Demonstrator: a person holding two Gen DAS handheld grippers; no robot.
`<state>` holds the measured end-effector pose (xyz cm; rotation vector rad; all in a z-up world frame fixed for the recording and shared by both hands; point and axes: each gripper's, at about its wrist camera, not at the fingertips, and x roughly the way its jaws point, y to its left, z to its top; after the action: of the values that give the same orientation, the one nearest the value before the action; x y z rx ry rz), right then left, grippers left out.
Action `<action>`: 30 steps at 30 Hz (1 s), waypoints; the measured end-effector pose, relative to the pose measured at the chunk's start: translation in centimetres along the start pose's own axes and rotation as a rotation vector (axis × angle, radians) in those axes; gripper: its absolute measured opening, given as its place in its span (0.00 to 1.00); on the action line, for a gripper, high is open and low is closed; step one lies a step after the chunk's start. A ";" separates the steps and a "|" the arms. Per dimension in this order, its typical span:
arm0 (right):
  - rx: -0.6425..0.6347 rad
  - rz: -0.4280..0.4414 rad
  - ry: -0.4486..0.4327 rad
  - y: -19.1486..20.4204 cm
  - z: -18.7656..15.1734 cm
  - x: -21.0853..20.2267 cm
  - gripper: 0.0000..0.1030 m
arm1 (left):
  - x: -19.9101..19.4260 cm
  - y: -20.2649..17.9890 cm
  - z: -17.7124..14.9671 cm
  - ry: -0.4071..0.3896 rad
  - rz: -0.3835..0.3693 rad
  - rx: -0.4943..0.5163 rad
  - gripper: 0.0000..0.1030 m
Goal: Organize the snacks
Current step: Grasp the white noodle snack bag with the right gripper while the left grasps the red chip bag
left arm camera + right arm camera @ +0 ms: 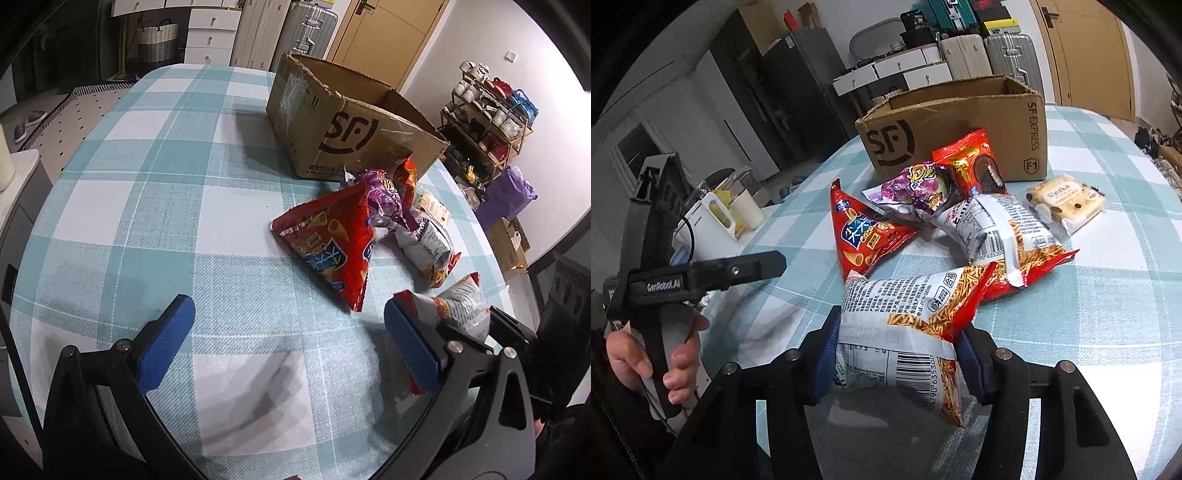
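Clamped between the blue pads of the right tool (897, 354) sits a white-and-red bag of noodle sticks (908, 325), barcode side up, its far end reaching out toward the pile. In the left wrist view this same bag (461, 306) shows just beside and behind the left tool's right finger, apart from its pads.

Left tool (288, 332): fingers spread wide, nothing between them — only the checked cloth of the bench (147, 192) below. The person's left hand (665, 354) grips its handle at the edge of the right wrist view.

Beyond the held bag lies the rest of the pile, all on the bench:
- a second noodle-stick bag (1004, 236), touching the held one at its red corner
- a red cone-crisp bag (864, 236), to the left, tilted up on one edge
- a purple snack bag (919, 188) resting on top of the others
- a red biscuit pack (975, 162) leaning against the cardboard box (960, 122)
- a pale cake pack (1067, 203) lying flat to the right, apart from the pile

That box stands open-topped at the far side of the bench, just behind the snacks — what is inside it cannot be seen.
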<state>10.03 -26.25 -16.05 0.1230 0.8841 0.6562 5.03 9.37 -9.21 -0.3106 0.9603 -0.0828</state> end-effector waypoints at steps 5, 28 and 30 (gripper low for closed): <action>0.017 -0.006 -0.023 -0.8 -0.2 -1.2 0.55 | 0.7 -0.4 0.7 -0.011 -0.033 -0.025 0.99; 0.059 -0.010 -0.076 -3.4 -1.2 -4.2 0.55 | 7.0 -2.6 4.2 0.030 -0.051 -0.080 0.96; 0.063 -0.010 -0.077 -3.6 -1.2 -4.3 0.55 | 7.4 -2.6 4.3 0.031 -0.044 -0.088 0.83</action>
<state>8.88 -31.80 -15.23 0.1989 0.8308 0.6104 13.00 6.33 -12.03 -0.4122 0.9899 -0.0860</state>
